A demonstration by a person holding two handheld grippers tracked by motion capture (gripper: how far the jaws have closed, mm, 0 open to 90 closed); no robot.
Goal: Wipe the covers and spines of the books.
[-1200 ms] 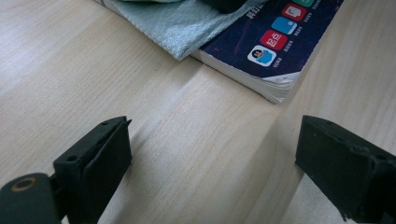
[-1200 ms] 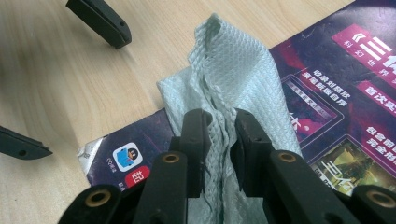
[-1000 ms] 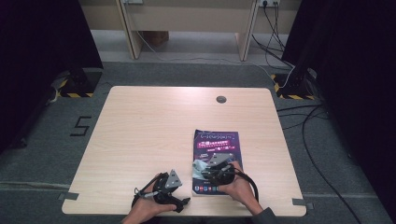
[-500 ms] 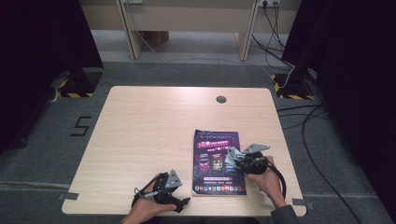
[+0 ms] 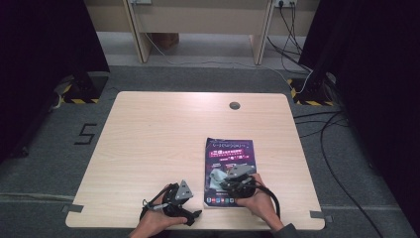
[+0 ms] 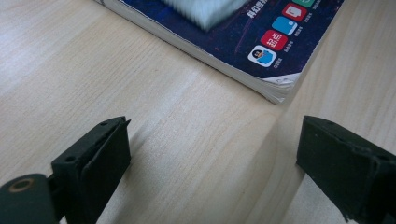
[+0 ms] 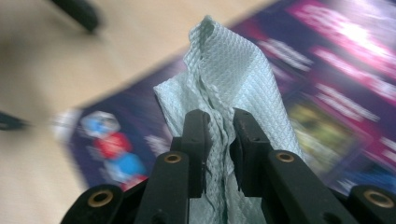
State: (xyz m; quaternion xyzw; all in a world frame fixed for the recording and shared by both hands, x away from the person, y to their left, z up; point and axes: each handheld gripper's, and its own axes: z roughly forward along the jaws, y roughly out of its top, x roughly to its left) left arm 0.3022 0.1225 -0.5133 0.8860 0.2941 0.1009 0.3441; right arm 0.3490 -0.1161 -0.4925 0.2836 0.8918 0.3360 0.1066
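Note:
A dark purple book (image 5: 229, 153) lies flat on the right half of the wooden table (image 5: 158, 134). My right gripper (image 5: 223, 182) is low over the book's near end, shut on a pale green cloth (image 5: 216, 176). In the right gripper view the cloth (image 7: 229, 70) stands bunched between the jaws of my right gripper (image 7: 219, 126), which have just eased open a little while still pinching it, above the blurred book (image 7: 336, 51). My left gripper (image 5: 194, 204) rests on the table left of the book, open and empty (image 6: 212, 154), facing the book's near corner (image 6: 275, 88).
A round cable hole (image 5: 234, 105) sits near the table's far edge. The near edge runs just under both hands. Cables (image 5: 322, 124) trail over the floor on the right, and a desk frame (image 5: 198, 29) stands beyond the table.
My right gripper swung right with the cloth to the book's right edge, then came back left over the book's near end. The left gripper stayed put.

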